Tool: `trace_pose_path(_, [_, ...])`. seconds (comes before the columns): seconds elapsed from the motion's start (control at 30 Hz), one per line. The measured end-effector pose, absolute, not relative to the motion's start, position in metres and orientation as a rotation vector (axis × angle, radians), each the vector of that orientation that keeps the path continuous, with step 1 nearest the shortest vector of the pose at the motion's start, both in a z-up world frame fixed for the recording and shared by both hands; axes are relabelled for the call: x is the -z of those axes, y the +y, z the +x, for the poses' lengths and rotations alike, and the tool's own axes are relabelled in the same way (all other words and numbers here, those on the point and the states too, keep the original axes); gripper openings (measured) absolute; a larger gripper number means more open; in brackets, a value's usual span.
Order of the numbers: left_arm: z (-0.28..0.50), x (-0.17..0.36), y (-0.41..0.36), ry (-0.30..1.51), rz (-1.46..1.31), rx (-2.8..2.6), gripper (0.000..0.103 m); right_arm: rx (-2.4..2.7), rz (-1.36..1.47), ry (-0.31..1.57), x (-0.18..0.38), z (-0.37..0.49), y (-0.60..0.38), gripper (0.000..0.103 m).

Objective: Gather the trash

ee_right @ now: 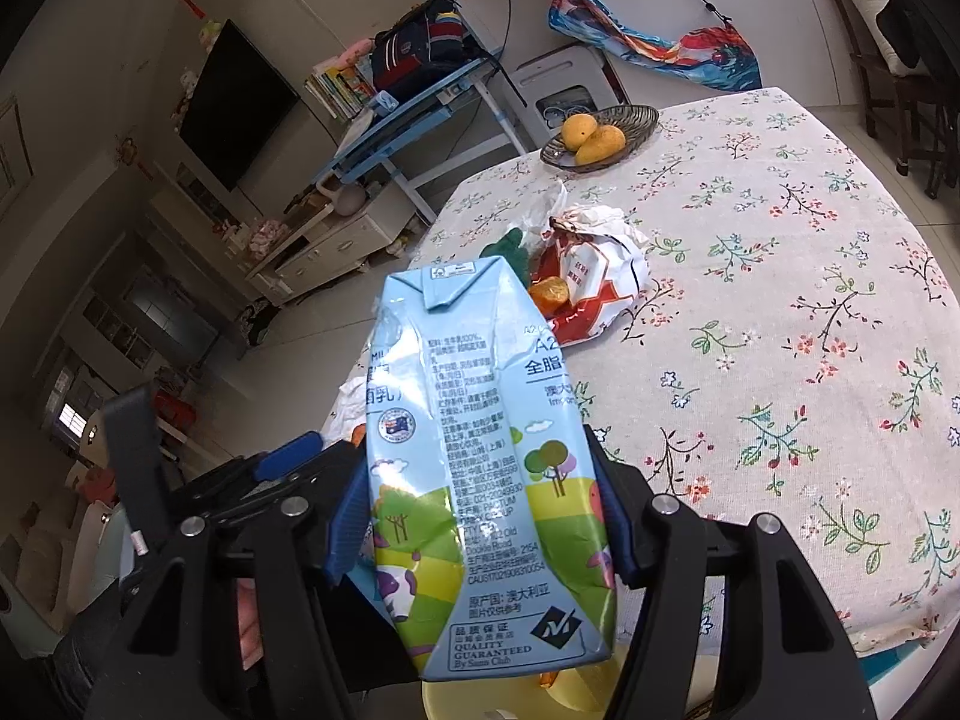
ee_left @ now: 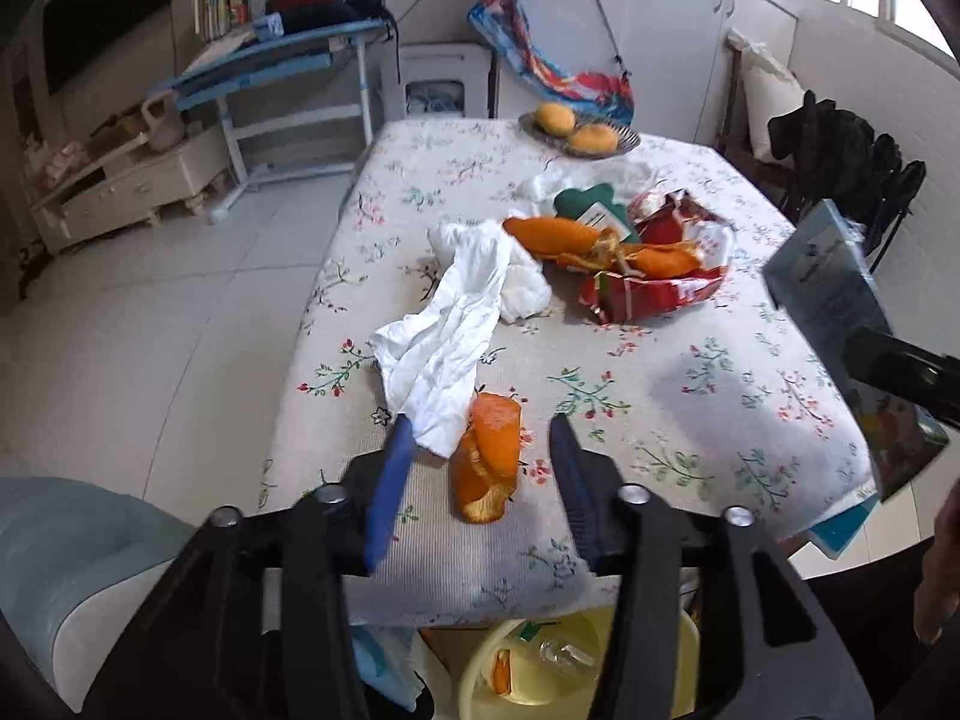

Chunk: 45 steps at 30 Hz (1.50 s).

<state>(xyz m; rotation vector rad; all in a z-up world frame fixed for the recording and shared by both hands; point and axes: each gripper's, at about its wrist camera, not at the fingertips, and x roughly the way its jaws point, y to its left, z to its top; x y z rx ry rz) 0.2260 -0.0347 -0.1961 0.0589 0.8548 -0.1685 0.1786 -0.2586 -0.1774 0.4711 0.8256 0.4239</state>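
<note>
An orange peel (ee_left: 487, 456) lies near the front edge of the floral table (ee_left: 690, 396), between the blue fingers of my left gripper (ee_left: 480, 423), which is open; there is a gap on the peel's right side. A long white tissue (ee_left: 444, 348) drapes against the left finger's tip. My right gripper (ee_right: 477, 468) is shut on a crumpled light-blue milk carton (ee_right: 474, 420), held above the table's front edge; the carton (ee_left: 828, 282) also shows at the right of the left wrist view. A yellow bin (ee_left: 474, 669) with trash in it stands below the table edge.
Farther back lie a red snack wrapper (ee_left: 660, 294) with orange peels on it, a crumpled tissue (ee_left: 528, 288) and a green packet (ee_left: 585, 210). A bowl of mangoes (ee_left: 624, 141) stands at the far edge. Dark chairs (ee_left: 852, 162) stand to the right.
</note>
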Motion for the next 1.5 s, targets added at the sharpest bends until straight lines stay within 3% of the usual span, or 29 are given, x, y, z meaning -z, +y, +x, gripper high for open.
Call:
trace_pose_path(0.23, [0.228,0.210,-0.039,0.915,0.050,0.200,0.046,-0.427,0.471,0.824,0.177,0.179,-0.258,0.061])
trace_pose_path(0.4, [0.234,0.223,-0.049,0.936,0.070,0.200,0.029,-0.428,0.472,0.825,0.177,0.179,-0.258,0.061])
trace_pose_path(0.43, [0.235,0.224,-0.048,0.936,0.064,0.201,0.022,-0.428,0.471,0.825,0.177,0.179,-0.258,0.061])
trace_pose_path(0.5, [0.237,0.225,-0.046,0.934,0.046,0.203,0.019,-0.428,0.468,0.827,0.179,0.179,-0.257,0.061])
trace_pose_path(0.9, [0.242,0.221,-0.050,0.906,0.026,0.219,0.017,-0.424,0.463,0.850,0.185,0.182,-0.253,0.061])
trace_pose_path(1.5, [0.136,0.148,-0.032,0.686,0.012,0.246,0.016,-0.477,0.464,0.882,0.195,0.089,-0.214,0.061])
